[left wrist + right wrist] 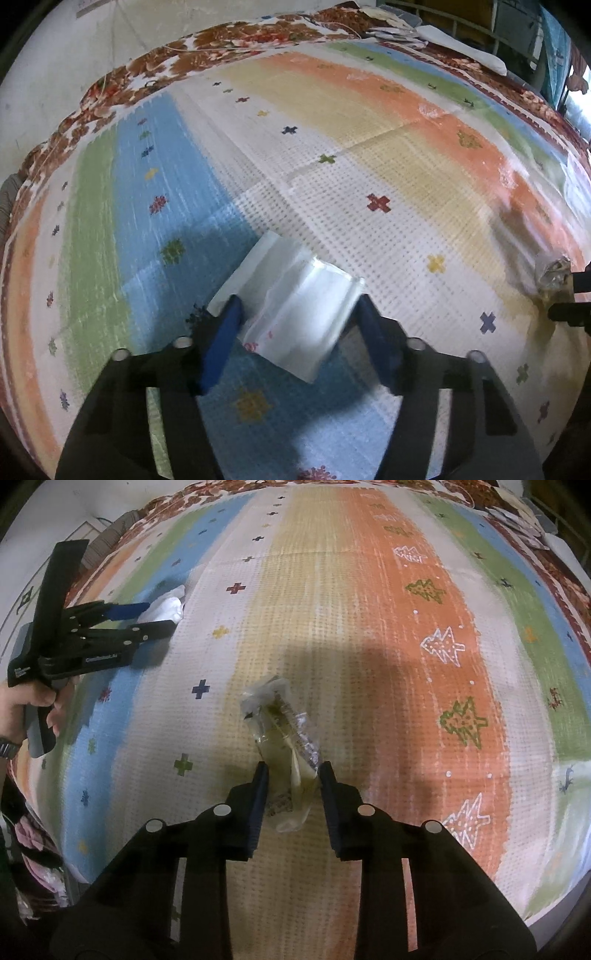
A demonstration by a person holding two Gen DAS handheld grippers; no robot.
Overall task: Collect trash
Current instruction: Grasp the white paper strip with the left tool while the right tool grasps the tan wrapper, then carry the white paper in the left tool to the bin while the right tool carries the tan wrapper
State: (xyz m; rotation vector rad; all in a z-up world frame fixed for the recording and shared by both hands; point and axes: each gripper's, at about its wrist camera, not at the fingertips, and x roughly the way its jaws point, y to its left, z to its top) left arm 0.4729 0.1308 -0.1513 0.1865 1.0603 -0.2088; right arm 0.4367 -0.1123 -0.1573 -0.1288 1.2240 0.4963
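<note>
Below, on the striped bedspread (369, 635), a clear crumpled wrapper (284, 738) sits between the right hand-held gripper (291, 775) fingers — pads touching its sides, left hand-held gripper (295, 314) tilted steeply down, half-open jaws straddling a white plastic packet (295, 306), pressing unclear.
</note>
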